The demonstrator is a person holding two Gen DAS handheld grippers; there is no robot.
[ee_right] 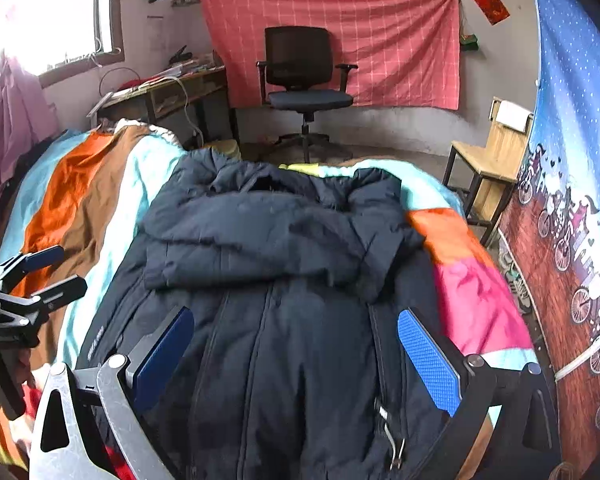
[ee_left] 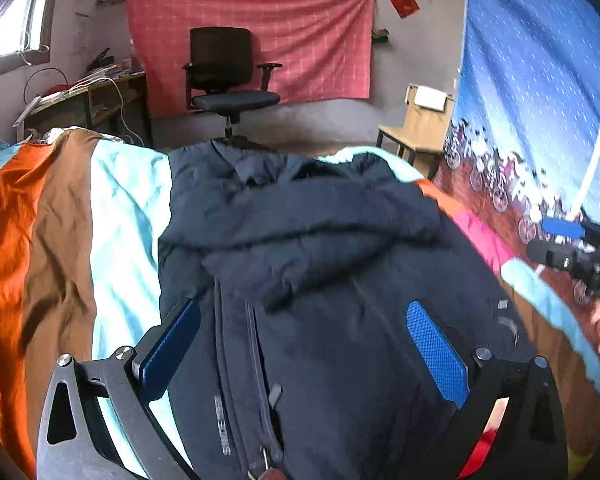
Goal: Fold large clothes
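- A dark navy jacket (ee_right: 284,280) lies spread on the bed's striped cover (ee_right: 96,200), sleeves folded across its chest.
- Left gripper (ee_left: 304,344) hangs over it, jaws wide, nothing held.
- Right gripper (ee_right: 296,344) likewise, gaping and empty.
- Beyond the bed: office chair (ee_right: 304,76), red cloth (ee_right: 380,40) on the wall, cluttered desk (ee_right: 172,88), wooden chair (ee_right: 488,156).

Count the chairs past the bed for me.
2. A black swivel office chair stands before the pink checked wall cloth; a light wooden chair stands right, by the blue patterned hanging. The bed may hide others.
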